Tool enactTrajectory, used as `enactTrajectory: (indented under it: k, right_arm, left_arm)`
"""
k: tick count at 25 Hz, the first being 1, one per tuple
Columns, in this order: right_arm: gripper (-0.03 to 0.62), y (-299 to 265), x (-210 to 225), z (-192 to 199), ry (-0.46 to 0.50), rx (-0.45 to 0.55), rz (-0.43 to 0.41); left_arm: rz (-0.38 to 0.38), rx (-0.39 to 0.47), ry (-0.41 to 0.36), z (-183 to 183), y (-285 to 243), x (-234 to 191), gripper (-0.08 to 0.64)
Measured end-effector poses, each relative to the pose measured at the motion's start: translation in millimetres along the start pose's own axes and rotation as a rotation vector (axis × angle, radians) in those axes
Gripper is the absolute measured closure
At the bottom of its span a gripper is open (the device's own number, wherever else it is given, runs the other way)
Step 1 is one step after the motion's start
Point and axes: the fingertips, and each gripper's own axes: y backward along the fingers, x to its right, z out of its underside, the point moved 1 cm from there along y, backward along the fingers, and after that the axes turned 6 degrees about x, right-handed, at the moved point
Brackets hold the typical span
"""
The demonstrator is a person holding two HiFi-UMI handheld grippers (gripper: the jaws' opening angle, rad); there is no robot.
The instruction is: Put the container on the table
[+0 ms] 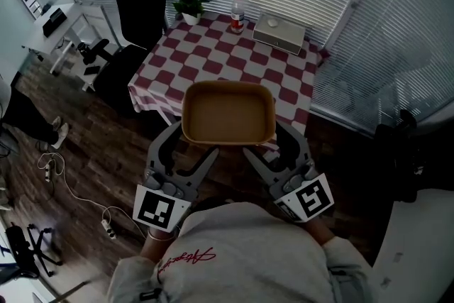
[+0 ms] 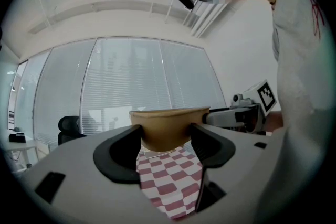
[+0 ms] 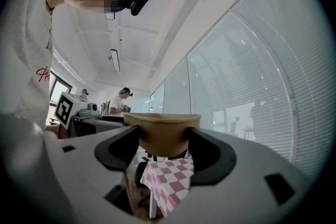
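A brown rectangular container [image 1: 228, 113] hangs in the air over the near edge of the table [image 1: 234, 57], which wears a red-and-white checked cloth. My left gripper [image 1: 188, 145] is shut on its near left end and my right gripper [image 1: 273, 145] on its near right end. In the left gripper view the container [image 2: 169, 126] sits squeezed between the black pads of that gripper [image 2: 167, 139], with the table [image 2: 168, 181] below. The right gripper view shows the container [image 3: 163, 131] clamped likewise by that gripper [image 3: 164, 141], above the table [image 3: 170, 178].
At the table's far side stand a potted plant [image 1: 189, 7], a bottle [image 1: 237, 13] and a white box [image 1: 279, 32]. A black office chair [image 1: 138, 10] is left of the table. Cables [image 1: 71, 188] lie on the wooden floor. Blinds cover the windows behind.
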Motion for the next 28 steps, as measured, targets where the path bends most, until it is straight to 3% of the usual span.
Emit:
enactTrajectory:
  k: [15,28]
  right_arm:
    - [0.304,-2.7,3.0,9.6,-0.014,-0.01,-0.03]
    - [0.304,-41.8,28.3,23.9,-0.014,-0.006,-0.02]
  left_arm:
    - [-0.031,-0.012,-0.005,5.2,-0.6,-1.6,0.265]
    - [-0.023,-0.023,-0.013,20.1,-28.7,-38.8,0.266]
